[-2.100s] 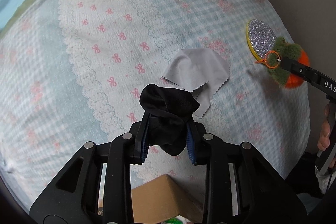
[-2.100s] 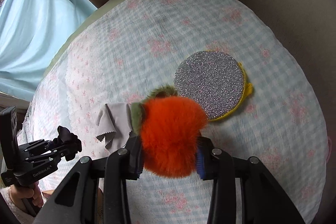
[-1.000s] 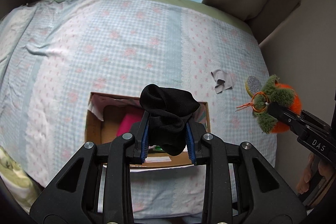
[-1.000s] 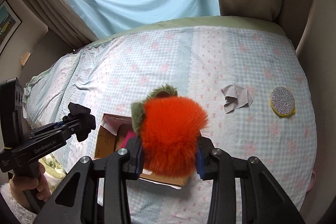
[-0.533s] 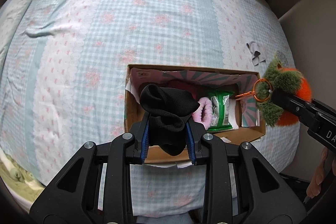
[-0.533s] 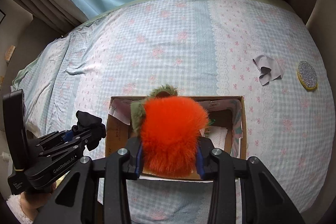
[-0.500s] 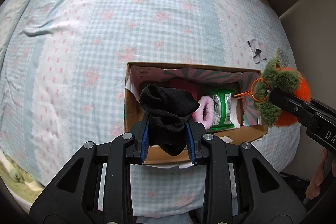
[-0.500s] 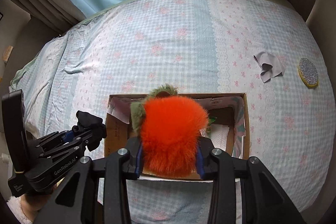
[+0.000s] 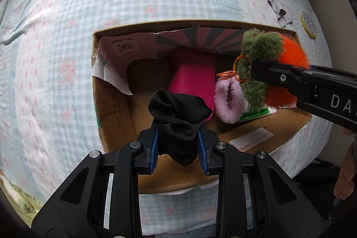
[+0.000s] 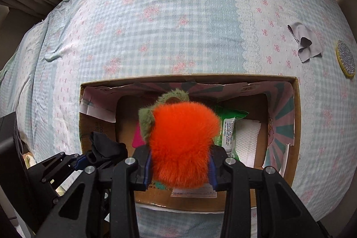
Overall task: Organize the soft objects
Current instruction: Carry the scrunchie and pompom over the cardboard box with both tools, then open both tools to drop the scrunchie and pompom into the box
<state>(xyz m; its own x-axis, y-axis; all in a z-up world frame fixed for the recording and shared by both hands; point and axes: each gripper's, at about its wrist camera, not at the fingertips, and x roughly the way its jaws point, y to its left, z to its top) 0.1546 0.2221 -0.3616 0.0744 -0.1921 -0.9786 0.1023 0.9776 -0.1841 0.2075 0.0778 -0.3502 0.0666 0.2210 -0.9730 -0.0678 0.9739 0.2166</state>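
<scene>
Both loads over the box (image 9: 116,113) — the drop-in step.

The left gripper (image 9: 177,148) pinches a black cloth (image 9: 178,117) above the box's near-left corner; the right gripper (image 10: 180,167) clamps an orange plush (image 10: 183,144) over its middle. Next, I judge, each lowers and opens. A grey cloth (image 10: 308,44) and glitter pad (image 10: 345,58) wait near the bed's (image 10: 156,26) far-right edge.

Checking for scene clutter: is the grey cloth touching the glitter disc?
Apart. In the right wrist view the grey cloth and the glitter disc both lie on the bedspread, with a clear strip of checked fabric between them.
</scene>
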